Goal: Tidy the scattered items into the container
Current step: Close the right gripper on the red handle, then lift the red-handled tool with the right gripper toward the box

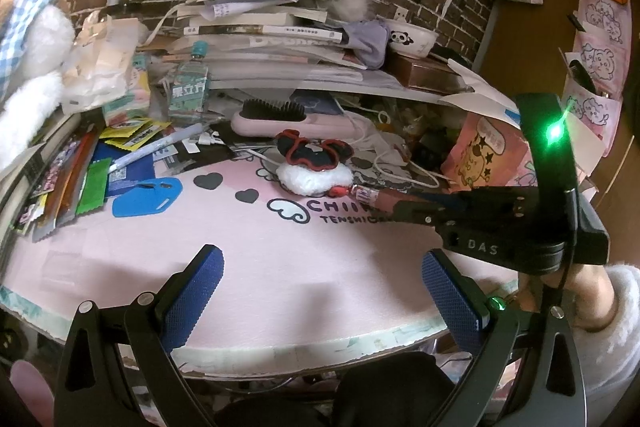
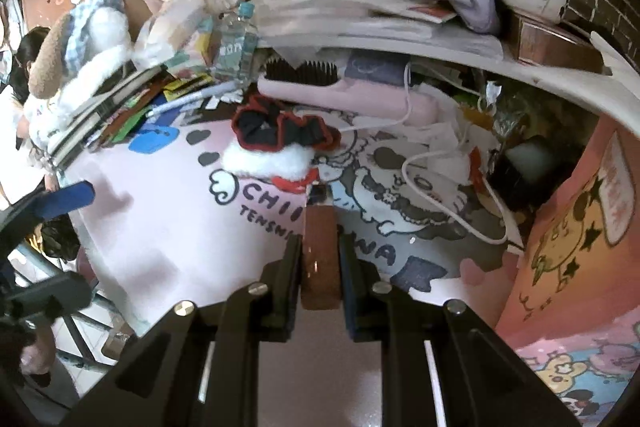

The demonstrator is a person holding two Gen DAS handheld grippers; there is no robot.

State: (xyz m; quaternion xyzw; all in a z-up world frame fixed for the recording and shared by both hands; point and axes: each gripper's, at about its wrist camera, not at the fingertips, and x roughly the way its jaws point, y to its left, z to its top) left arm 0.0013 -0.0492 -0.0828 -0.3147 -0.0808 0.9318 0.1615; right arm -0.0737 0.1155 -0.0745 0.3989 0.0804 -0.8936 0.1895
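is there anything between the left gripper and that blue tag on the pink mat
Nothing visible. The left gripper hangs open over bare pink mat, and the blue tag lies flat further up and to the left with only mat between. The right gripper, shut on a brown stick, is off to the other side.

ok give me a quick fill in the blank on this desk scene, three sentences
1. The right gripper has its jaws shut on a slim ____ bar.
2. The left gripper has its jaws ____, with nothing between them.
3. The white bowl on the shelf bears a picture of a ____.

Missing words: brown; open; panda
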